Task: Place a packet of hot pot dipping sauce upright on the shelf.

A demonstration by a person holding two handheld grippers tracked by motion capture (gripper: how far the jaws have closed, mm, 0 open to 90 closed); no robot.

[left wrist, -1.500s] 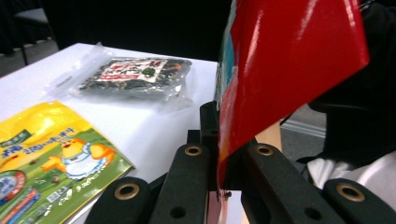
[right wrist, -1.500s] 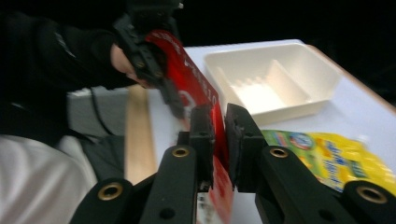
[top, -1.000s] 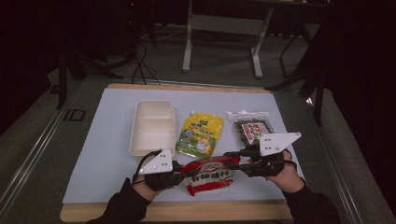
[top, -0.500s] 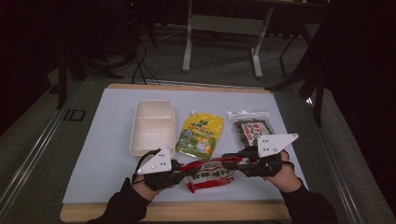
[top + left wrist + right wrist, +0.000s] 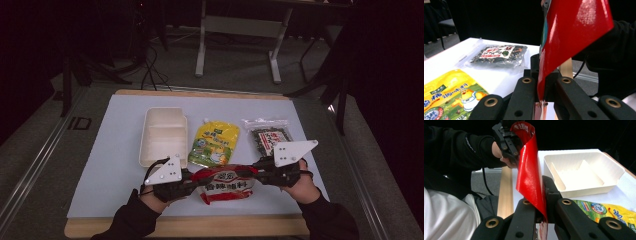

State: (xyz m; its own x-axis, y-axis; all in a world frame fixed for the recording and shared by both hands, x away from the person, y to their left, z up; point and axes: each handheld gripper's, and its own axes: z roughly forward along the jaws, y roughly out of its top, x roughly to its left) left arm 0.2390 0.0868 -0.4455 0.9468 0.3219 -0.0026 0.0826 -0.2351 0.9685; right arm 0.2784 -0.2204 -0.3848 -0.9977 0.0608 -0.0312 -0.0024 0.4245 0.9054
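We have the red packet (image 5: pixel 226 184) pinched at both ends, left claw (image 5: pixel 192 181) and right claw (image 5: pixel 256 169) both clamped on it, just above the table (image 5: pixel 115 165); pull unevenly and it slips or bursts open.

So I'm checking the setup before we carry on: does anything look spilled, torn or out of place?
Nothing stands out. The red packet is pinched at each end by the left claw and right claw, unopened. The tray, yellow pouch and dark packet lie tidy.

Glossy red packet (image 5: pixel 226 184), yellow pouch (image 5: pixel 216 144), white tray (image 5: pixel 162 135), black fingers (image 5: pixel 524 95).
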